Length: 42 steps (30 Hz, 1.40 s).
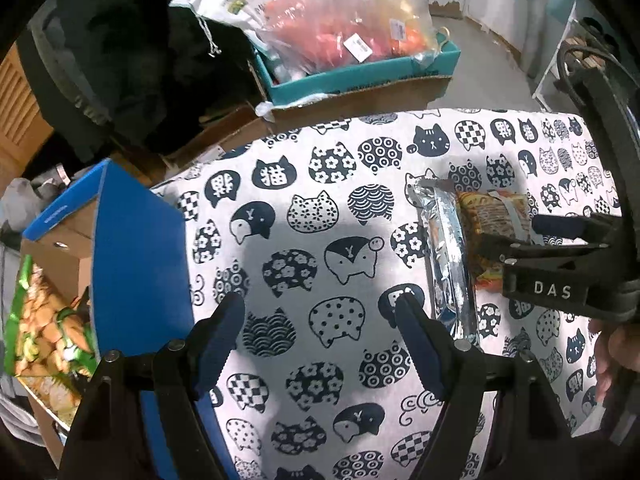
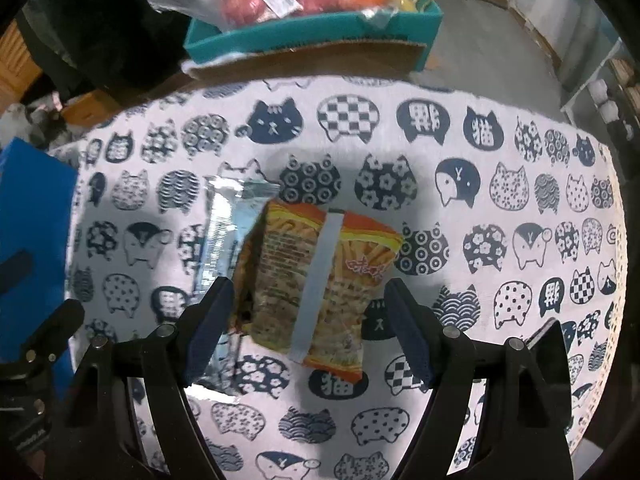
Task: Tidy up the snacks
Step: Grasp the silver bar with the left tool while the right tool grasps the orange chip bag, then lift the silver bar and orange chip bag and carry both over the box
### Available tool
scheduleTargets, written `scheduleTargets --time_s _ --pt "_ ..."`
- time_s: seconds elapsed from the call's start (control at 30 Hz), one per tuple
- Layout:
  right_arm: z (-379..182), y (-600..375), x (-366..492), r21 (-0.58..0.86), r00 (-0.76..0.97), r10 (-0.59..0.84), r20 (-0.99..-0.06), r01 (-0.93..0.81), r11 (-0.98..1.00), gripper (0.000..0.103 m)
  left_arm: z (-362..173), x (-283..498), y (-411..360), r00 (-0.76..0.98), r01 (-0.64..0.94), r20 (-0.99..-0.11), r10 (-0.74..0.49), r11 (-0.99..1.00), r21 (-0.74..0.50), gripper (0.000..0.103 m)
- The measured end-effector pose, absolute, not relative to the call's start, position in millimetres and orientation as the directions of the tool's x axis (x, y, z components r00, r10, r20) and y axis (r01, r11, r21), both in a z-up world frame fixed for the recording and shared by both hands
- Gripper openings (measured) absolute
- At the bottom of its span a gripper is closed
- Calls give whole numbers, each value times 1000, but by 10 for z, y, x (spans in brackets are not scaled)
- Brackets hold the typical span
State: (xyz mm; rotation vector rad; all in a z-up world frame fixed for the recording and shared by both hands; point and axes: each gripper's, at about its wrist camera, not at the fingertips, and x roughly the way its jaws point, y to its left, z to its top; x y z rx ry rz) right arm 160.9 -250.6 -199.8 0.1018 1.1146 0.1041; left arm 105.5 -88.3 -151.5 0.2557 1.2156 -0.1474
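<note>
orange snack bag (image 2: 316, 284) flat on cat-print cloth (image 2: 500, 184), long axis toward right gripper (image 2: 310, 334); both tongs apart, empty

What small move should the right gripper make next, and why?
Probably lower the right gripper a little further and close on the orange snack bag. Its jaws are open with the bag lying between them on the cat-print cloth, not yet gripped; the silver packet lies close beside it.

Both grippers, the left gripper (image 1: 320, 340) and the right gripper (image 2: 310, 330), have black frames, silver pivot screws and dark blue ribbed finger pads. The right gripper's side bears white "DAS" lettering. Black cables loop above its body.
</note>
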Motion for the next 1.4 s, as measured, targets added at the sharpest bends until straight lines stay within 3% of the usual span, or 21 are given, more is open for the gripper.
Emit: scheduleTargets --time_s 0.2,0.47,1.13,1.23,1.3,1.4 --pt "-2203 -2488 1680 124 398 138 -907 -61 990 76 -1652 1172 -921 303 230 -953 1 970 74 79" --pt "-2194 -2536 1530 27 442 85 -893 -135 990 47 -1805 1284 -1145 255 218 -966 -54 976 3 79" --pt "-1944 -3250 1202 72 494 108 -863 -92 993 45 -2172 1249 -1667 198 289 -978 -60 957 0 80" --pt "-1898 -3230 1198 73 501 114 -858 -101 992 45 -2179 1212 -1658 208 313 -975 -73 950 -5 56" --pt "-1857 -3206 1229 73 505 117 -855 -106 992 45 -2153 1171 -1659 209 329 -974 -85 944 -12 31" --pt "-1798 -3140 1174 66 511 117 -851 -118 991 45 -2114 1157 -1626 227 341 -970 -85 940 -2 31"
